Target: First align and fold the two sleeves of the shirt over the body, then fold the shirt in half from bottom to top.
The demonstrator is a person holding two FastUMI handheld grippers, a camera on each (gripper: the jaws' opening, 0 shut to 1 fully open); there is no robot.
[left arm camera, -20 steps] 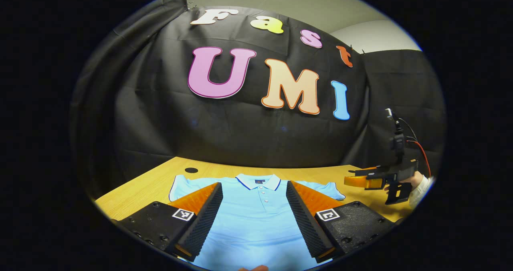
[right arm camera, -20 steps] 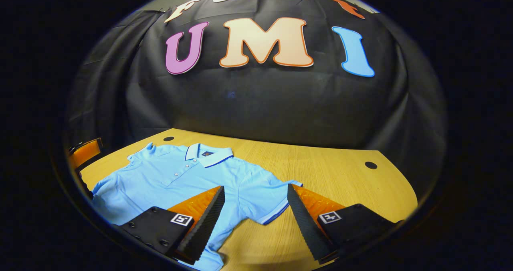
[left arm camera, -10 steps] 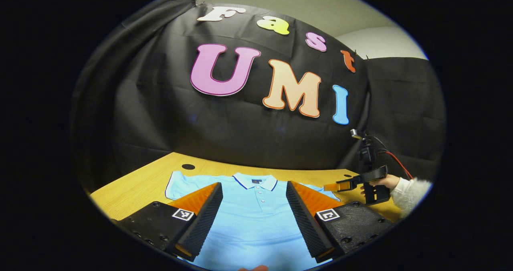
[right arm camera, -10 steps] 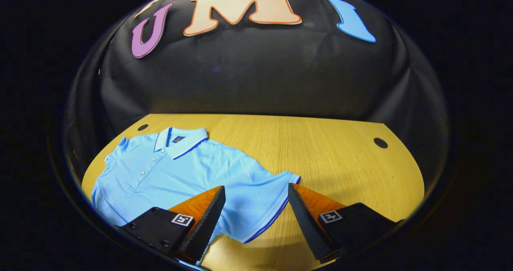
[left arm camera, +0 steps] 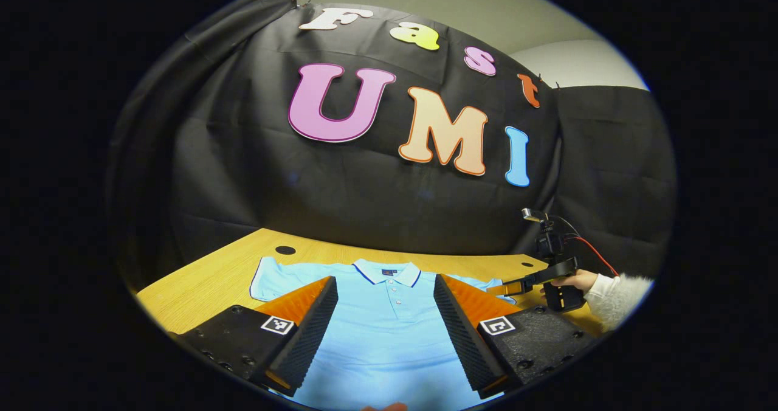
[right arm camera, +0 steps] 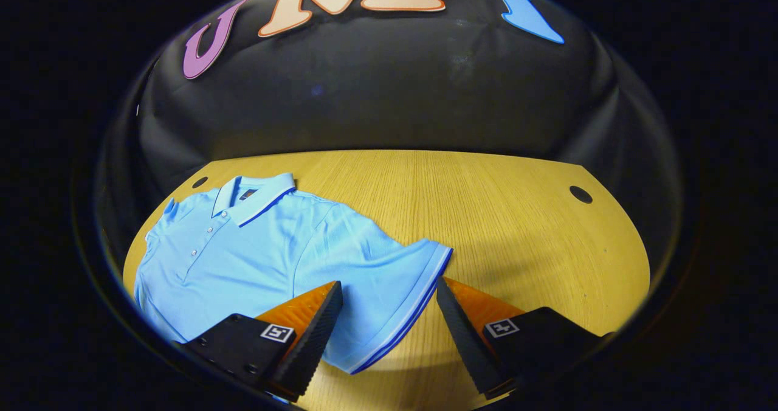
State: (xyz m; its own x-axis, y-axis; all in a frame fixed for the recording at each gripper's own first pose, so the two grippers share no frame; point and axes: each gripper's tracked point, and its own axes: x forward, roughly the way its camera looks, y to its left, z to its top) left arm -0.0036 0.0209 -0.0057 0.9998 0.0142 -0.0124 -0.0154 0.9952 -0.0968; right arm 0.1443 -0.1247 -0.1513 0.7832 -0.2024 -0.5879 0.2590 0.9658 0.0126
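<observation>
The light blue short-sleeved polo shirt (right arm camera: 261, 247) lies flat and face up on my light wooden table (right arm camera: 516, 234), unfolded, both sleeves still spread out to the sides. Its white collar with a dark stripe (left arm camera: 388, 272) points toward the black cloth back wall (left arm camera: 364, 198), so the long axis runs from me straight away to that wall, hem nearest me. There is a small dark label inside the neck (left arm camera: 387, 273), too small for me to read. A short row of buttons runs down the placket below it.

In the right gripper view, my right gripper (right arm camera: 389, 332) hangs over the shirt's sleeve with the dark-edged cuff (right arm camera: 401, 295), fingers wide apart; the cuff edge lies between them, and I cannot tell whether they touch the cloth. In the left gripper view, my left gripper (left arm camera: 385, 332) sits above the middle of the shirt's body, fingers equally spread, holding nothing. That view also shows the right gripper (left arm camera: 535, 280) farther off beside the sleeve, held by a hand (left arm camera: 574, 279) in a white fuzzy sleeve (left arm camera: 617, 292).

Two dark round holes (right arm camera: 580, 194) mark the tabletop's far corners.
</observation>
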